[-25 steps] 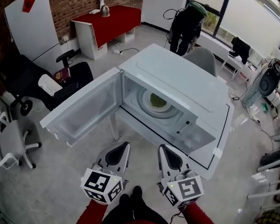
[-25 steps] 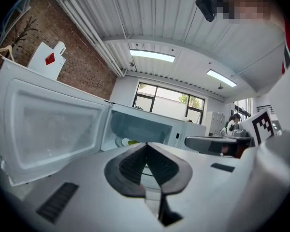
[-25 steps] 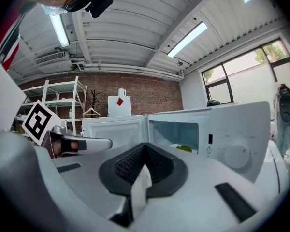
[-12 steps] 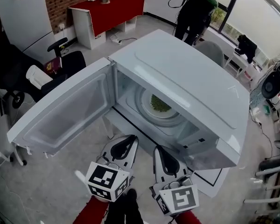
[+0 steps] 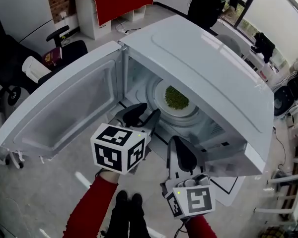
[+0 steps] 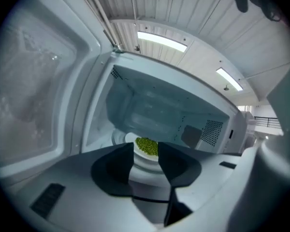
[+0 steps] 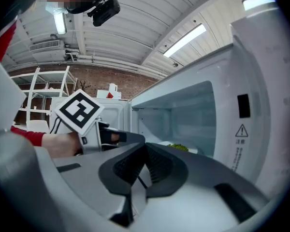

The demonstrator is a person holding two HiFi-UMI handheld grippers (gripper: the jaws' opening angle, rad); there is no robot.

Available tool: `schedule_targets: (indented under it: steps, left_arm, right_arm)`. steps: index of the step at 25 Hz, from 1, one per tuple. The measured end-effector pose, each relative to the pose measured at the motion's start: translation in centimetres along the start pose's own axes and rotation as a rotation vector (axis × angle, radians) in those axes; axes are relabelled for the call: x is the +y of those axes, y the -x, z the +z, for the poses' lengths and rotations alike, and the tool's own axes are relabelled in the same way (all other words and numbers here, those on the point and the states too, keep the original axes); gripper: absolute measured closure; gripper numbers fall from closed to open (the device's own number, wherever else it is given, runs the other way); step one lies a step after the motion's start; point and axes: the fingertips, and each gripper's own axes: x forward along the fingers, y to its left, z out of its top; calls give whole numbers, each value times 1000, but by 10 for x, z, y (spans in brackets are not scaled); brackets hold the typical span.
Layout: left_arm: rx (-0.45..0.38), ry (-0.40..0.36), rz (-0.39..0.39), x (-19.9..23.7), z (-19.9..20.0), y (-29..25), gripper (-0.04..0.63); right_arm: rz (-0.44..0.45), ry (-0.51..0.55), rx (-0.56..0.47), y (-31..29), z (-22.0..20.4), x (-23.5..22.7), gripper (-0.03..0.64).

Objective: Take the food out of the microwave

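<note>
Left gripper (image 5: 144,117) at the microwave (image 5: 208,68) mouth, jaws just opened wide, nothing between them. Right gripper (image 5: 178,150) closed, empty. Food (image 5: 177,97) sits on its plate (image 5: 160,97) inside. Operator should straddle the plate rim level, then close gently.

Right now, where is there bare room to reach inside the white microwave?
Free: the cavity floor between the open white door and the glass turntable, and the space above the white plate of green food. Crowded: the turntable's middle, under that plate.
</note>
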Motion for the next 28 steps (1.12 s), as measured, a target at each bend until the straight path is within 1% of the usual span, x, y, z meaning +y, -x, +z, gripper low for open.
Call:
schedule_targets:
  steps: [2, 4, 7, 11, 14, 20, 23, 25, 28]
  left_arm:
    - [45, 32, -28, 1, 5, -17, 422]
    - [88, 50, -38, 2, 6, -29, 416]
    - [144, 69, -18, 8, 7, -42, 403]
    - [197, 123, 4, 16, 6, -51, 403]
    - [231, 120, 14, 20, 3, -54, 403]
    - [243, 119, 18, 21, 2, -57, 403]
    - [280, 118, 23, 22, 0, -60, 403]
    - [312, 170, 0, 22, -2, -64, 403]
    - [339, 293, -47, 20, -3, -68, 403]
  right_arm:
    - [-14, -6, -5, -1, 5, -3, 603]
    - [-19, -7, -8, -1, 8, -5, 603]
    - [-17, -5, -11, -2, 10, -4, 603]
    - [-13, -2, -8, -3, 9, -4, 603]
    - [-20, -7, -6, -6, 9, -6, 603]
    - [-25, 1, 5, -16, 10, -11, 603]
    - [-24, 6, 5, -22, 10, -13, 603]
    - [-23, 8, 5, -24, 12, -13, 603]
    - [-26, 7, 1, -25, 15, -15, 603]
